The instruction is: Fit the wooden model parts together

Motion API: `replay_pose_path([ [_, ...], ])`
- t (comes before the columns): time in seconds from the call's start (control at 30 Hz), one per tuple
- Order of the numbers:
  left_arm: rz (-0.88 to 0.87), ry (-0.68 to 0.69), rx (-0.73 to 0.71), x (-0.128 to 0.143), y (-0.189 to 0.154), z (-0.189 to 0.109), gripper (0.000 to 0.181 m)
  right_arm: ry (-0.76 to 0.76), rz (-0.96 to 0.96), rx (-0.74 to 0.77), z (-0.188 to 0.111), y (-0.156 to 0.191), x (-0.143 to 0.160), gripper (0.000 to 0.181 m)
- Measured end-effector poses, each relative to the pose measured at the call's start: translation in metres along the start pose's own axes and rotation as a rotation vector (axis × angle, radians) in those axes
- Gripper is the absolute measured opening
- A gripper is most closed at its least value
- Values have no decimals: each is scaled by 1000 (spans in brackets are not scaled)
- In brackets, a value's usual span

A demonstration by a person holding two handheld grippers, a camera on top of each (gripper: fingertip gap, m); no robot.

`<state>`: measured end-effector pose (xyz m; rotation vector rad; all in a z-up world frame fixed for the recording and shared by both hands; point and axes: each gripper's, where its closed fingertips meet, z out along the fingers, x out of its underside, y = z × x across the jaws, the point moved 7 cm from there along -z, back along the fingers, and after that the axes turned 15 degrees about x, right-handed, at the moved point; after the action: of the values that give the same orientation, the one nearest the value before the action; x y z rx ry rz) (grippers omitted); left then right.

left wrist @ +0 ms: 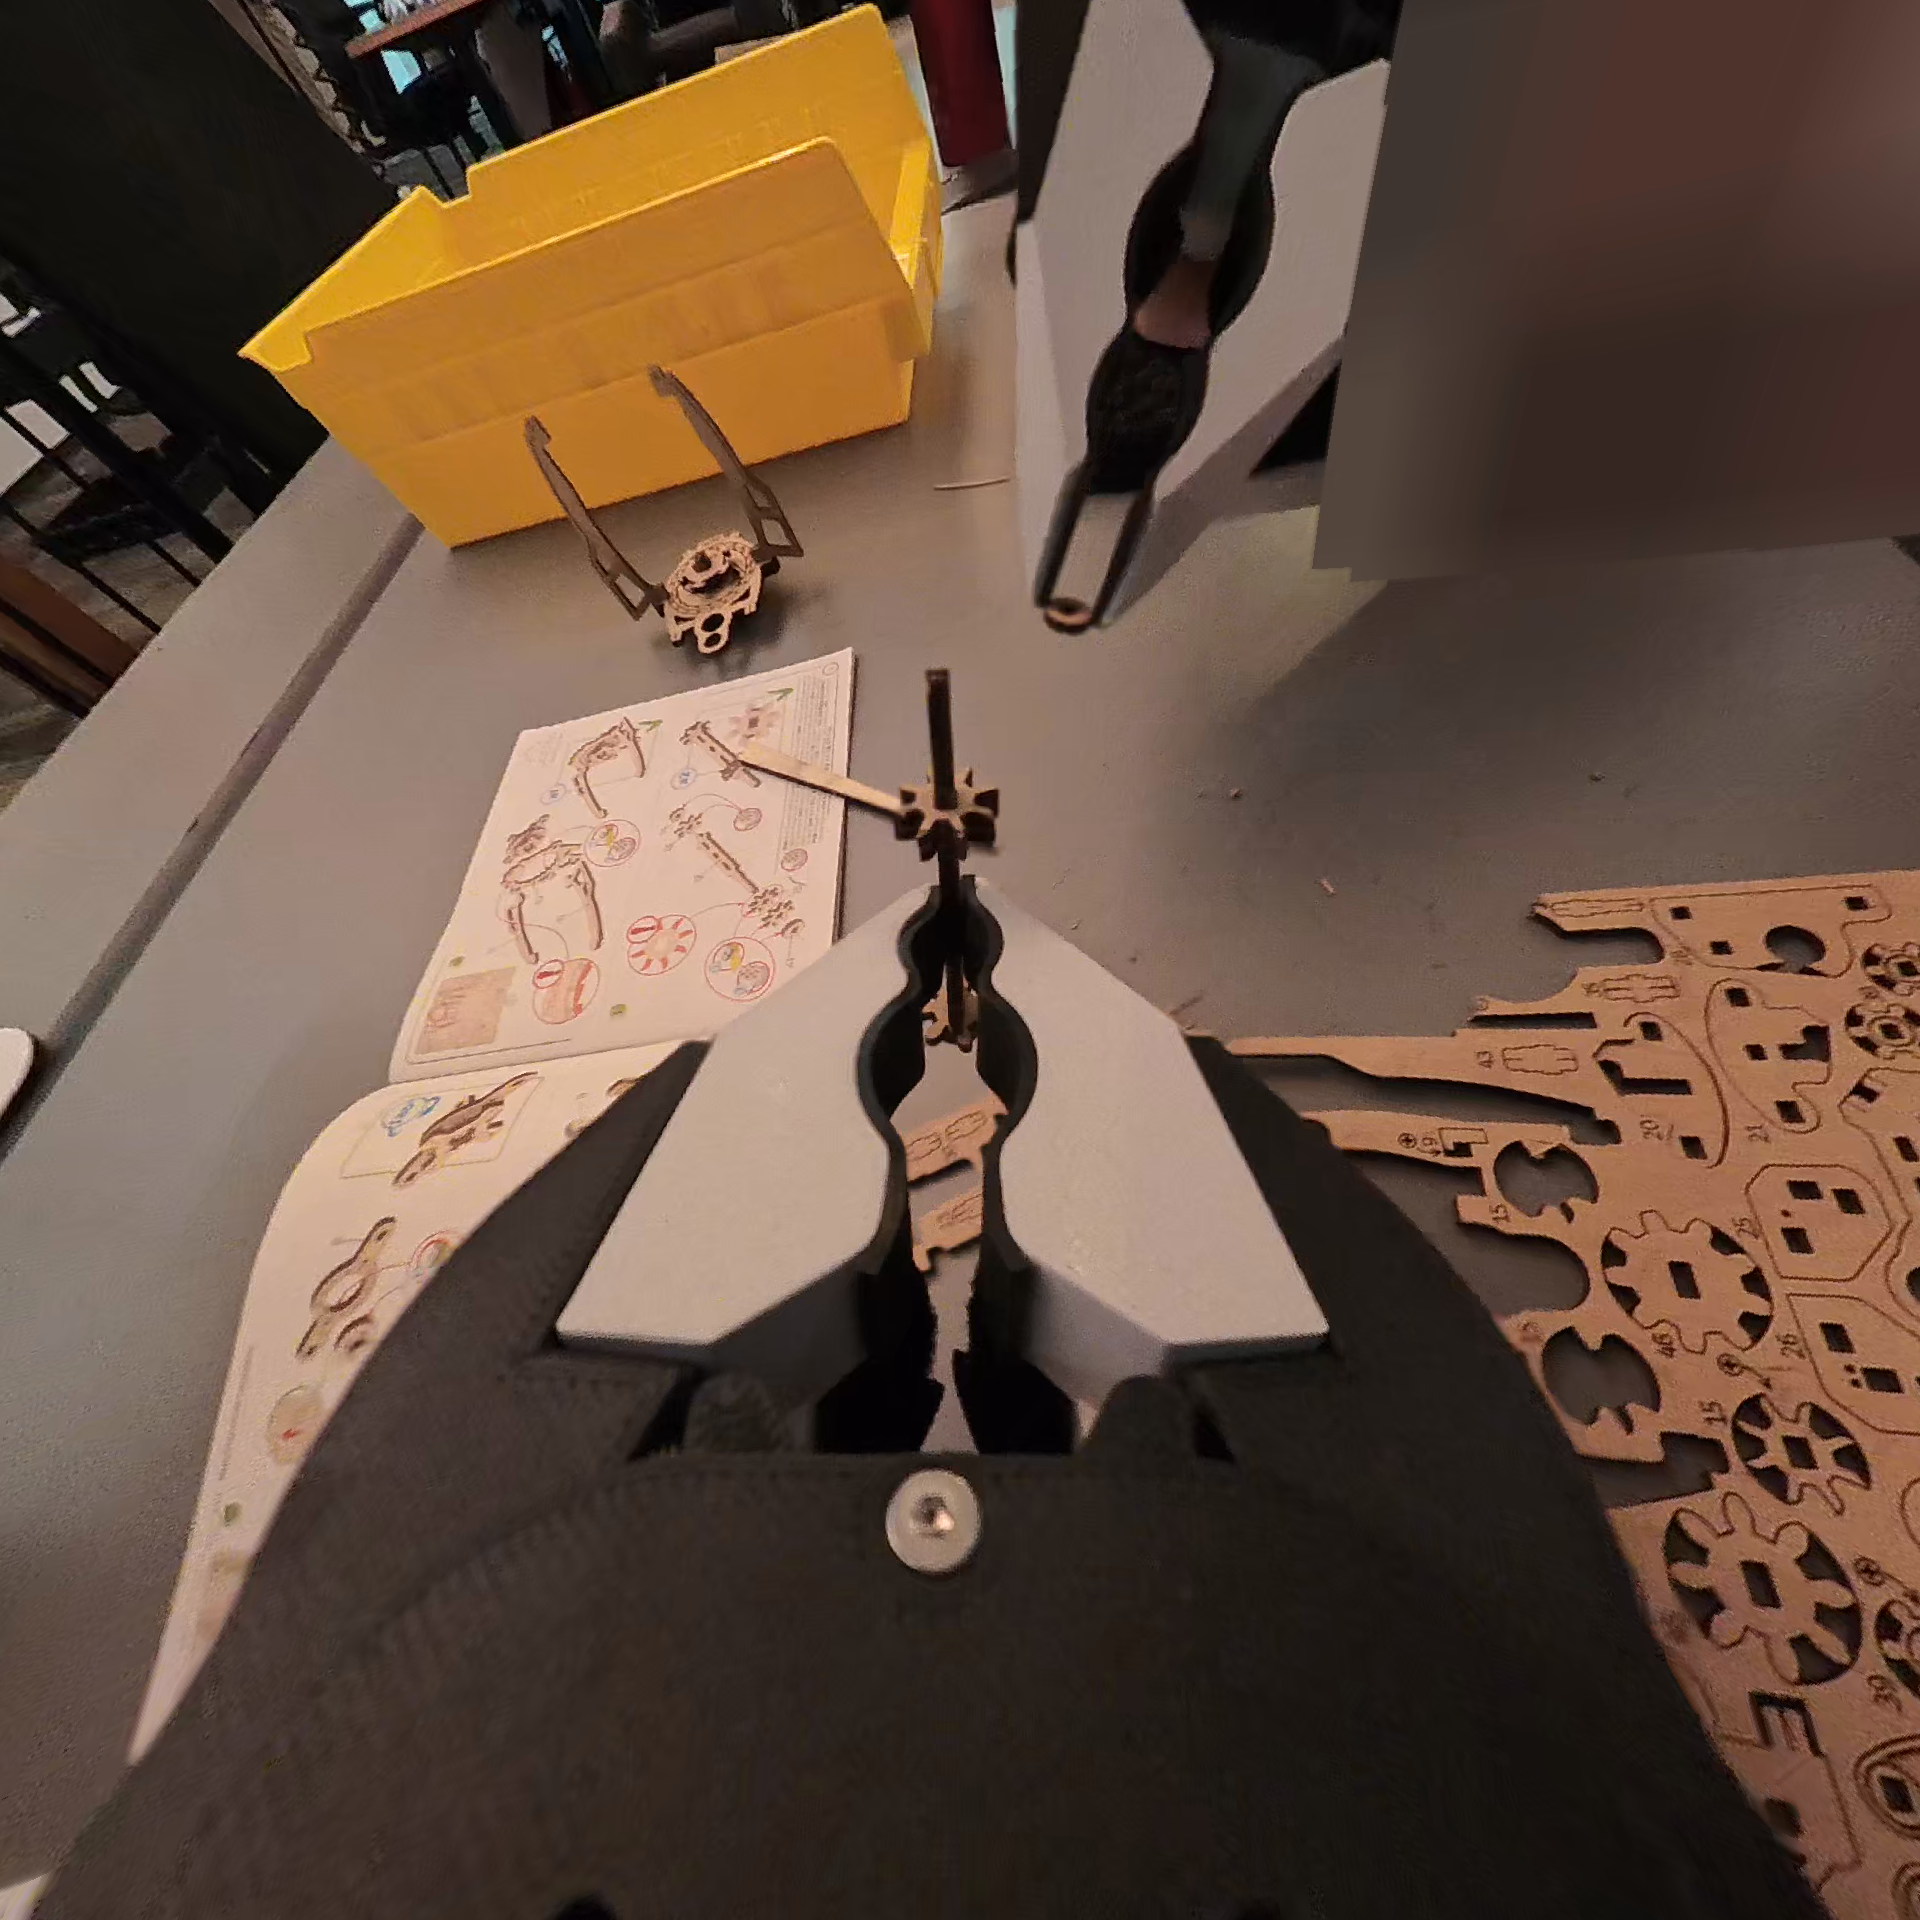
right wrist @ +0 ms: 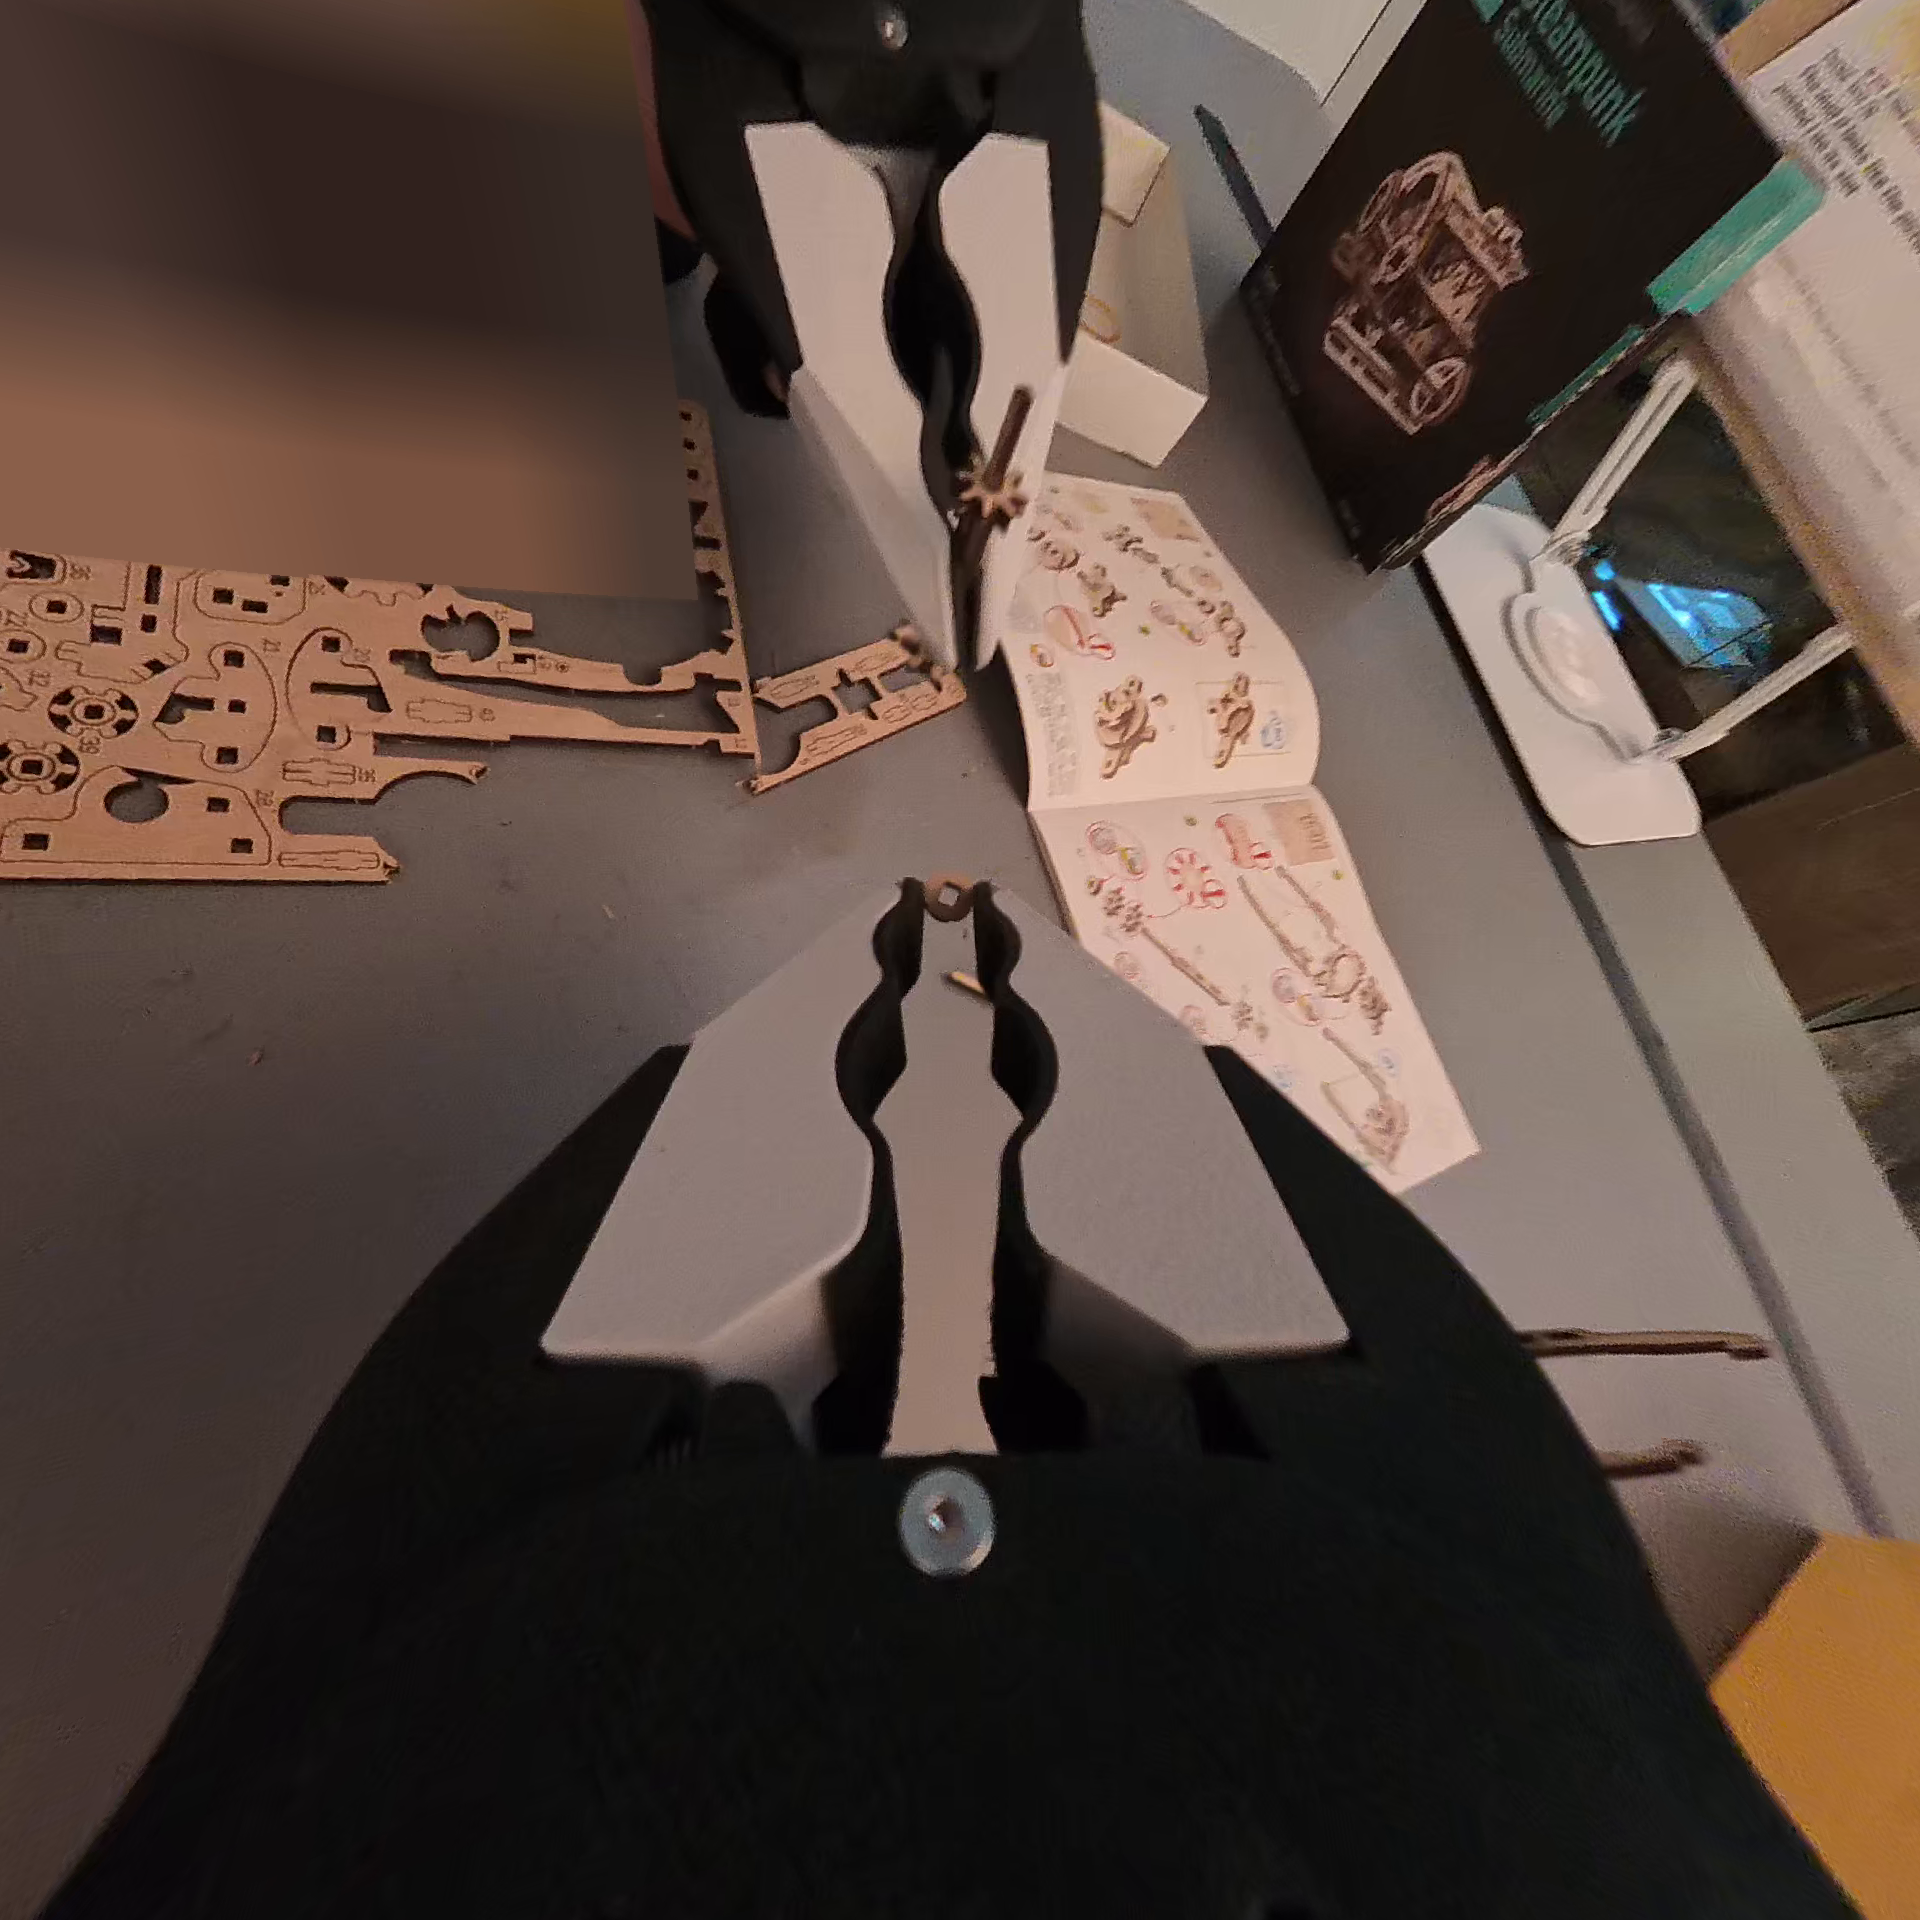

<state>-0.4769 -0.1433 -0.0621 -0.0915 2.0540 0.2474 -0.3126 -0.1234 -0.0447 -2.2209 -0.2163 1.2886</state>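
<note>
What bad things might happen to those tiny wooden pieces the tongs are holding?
1. The left tongs pinch only the bottom of a thin stick carrying a little gear. A hard push might snap it or tilt it.
2. The right tongs grip a tiny ring piece just at the tips, so it might pop out and land on the grey table, among the wood crumbs.
</note>
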Motion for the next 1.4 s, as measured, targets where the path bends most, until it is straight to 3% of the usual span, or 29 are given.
replay_pose_path([
  [0.03, -9, -15, 10, -1, -1, 2, 0, -6, -11, 4, -3, -4, -4, 8],
  [0.33, -55, -50, 52, -9, -2, 26, 0, -55, -163, -19, -10, -29, -41, 8],
  [0.6, -1, -76, 52, -11, -4, 29, 0, -79, -205, -68, -4, -18, -63, 8],
  [1.4, 93, -51, 128, -12, -18, 33, 0, 5, -354, -417, 7, -10, -74, 8],
])
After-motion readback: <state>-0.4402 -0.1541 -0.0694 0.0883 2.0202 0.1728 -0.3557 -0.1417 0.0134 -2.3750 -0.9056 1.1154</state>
